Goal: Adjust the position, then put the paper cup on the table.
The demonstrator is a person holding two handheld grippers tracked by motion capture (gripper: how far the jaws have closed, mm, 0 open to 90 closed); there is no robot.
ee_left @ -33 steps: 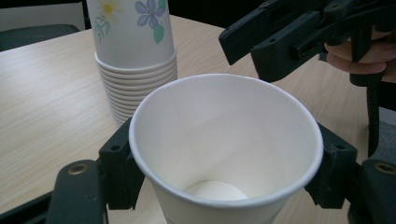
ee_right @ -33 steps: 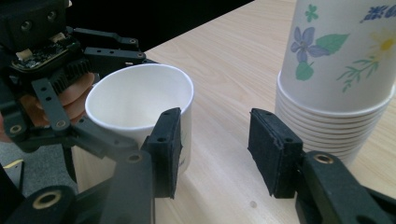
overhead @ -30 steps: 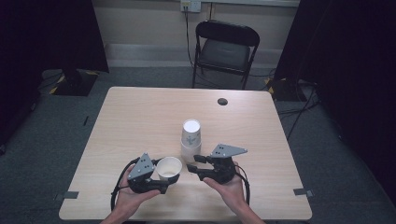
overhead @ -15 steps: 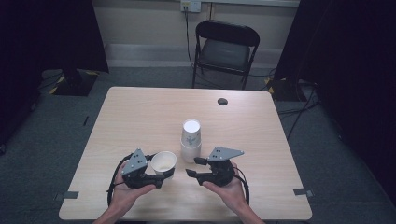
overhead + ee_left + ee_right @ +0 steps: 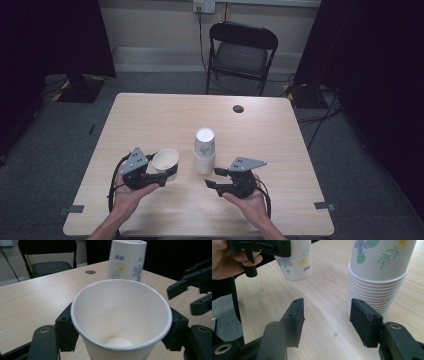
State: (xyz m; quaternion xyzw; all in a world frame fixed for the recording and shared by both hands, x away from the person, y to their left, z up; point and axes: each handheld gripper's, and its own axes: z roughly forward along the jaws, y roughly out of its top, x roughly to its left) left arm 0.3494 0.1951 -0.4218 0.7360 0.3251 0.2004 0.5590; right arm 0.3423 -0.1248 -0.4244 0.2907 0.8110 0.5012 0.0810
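Between left tool (image 5: 117, 340) pads: single cup (image 5: 120, 320), upright, clamped as the jaws closed (freed for separate use)
Right tool (image 5: 325, 322): open, empty
Beside right tool: cup stack (image 5: 377, 282), inverted on surface (image 5: 280, 135)

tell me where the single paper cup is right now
In the high view the single paper cup sits upright in the left claw, raised off the table, just left of the upside-down cup stack.
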